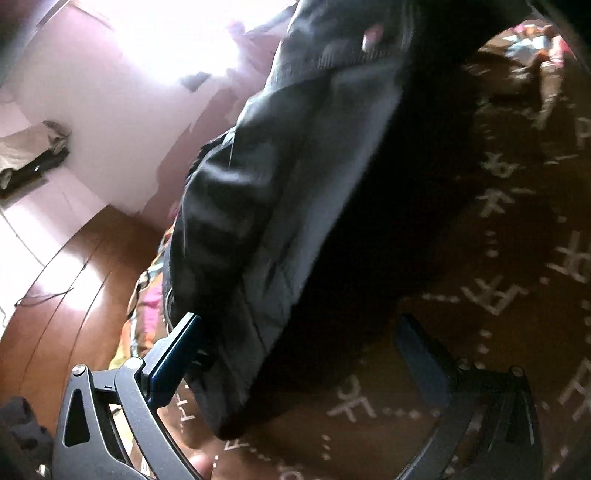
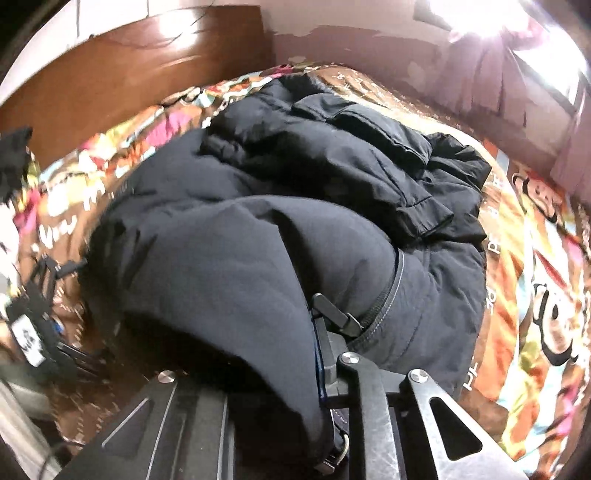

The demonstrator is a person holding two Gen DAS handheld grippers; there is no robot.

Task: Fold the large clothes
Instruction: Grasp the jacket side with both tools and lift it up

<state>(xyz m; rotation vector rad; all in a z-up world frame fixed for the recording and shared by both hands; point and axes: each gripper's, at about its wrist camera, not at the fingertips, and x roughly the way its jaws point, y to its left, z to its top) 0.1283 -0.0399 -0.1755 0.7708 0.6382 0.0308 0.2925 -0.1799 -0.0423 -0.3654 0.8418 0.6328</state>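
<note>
A large black padded jacket lies bunched on a bed with a brown patterned blanket. My right gripper is shut on a fold of the jacket near its zipper; the cloth drapes over the left finger and hides it. In the left wrist view the jacket hangs lifted in front of the camera above the brown blanket. My left gripper is open, its left finger touching the jacket's edge and its right finger apart from it.
A wooden headboard stands at the back left of the bed, and shows in the left wrist view. A pink wall and a bright window lie behind. The left gripper shows at the bed's left edge.
</note>
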